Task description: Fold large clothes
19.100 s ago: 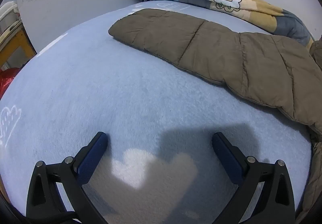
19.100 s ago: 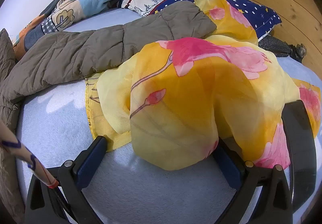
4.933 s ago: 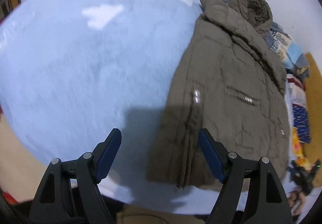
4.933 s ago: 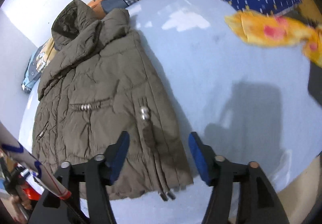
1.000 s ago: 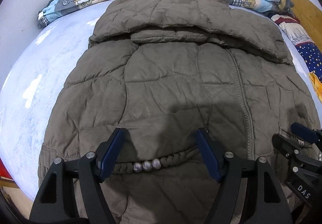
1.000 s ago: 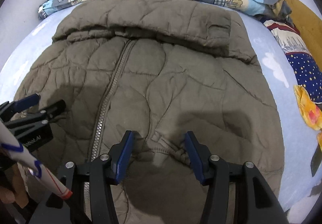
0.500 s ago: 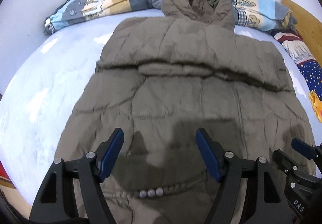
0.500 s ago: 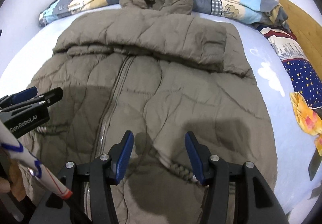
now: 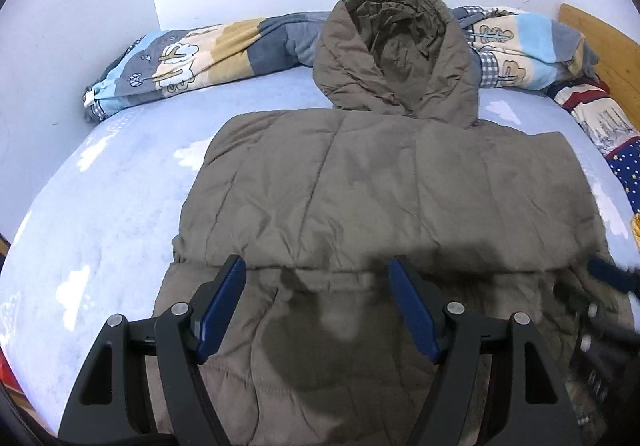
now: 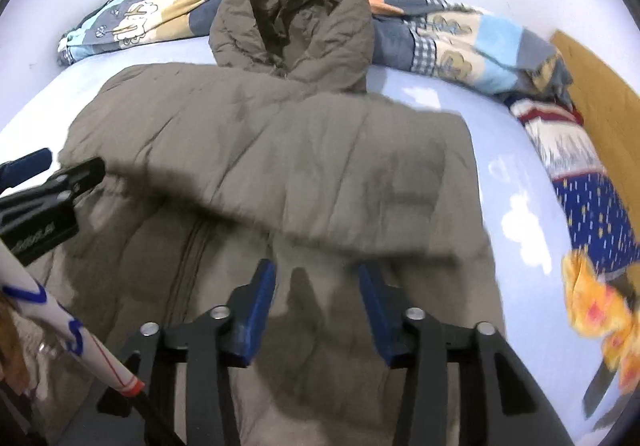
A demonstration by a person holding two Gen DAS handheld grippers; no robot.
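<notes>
With the left gripper (image 9: 316, 306) open and empty and the right gripper (image 10: 316, 310) closing on nothing, the puffy coat (image 9: 360, 185) could spring unfolded.

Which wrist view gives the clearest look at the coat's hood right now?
The left wrist view: the hood is sharp, its opening and crumpled lining plainly visible, resting against the patterned quilt. The right wrist view shows the whole hood too, but slightly soft, with motion blur across the coat below.

bed (image 9: 120, 205): blue sheet; on it: coat (image 9: 380, 185); quilt (image 9: 200, 53); pillow (image 10: 592, 197); scarf (image 10: 600, 306)
</notes>
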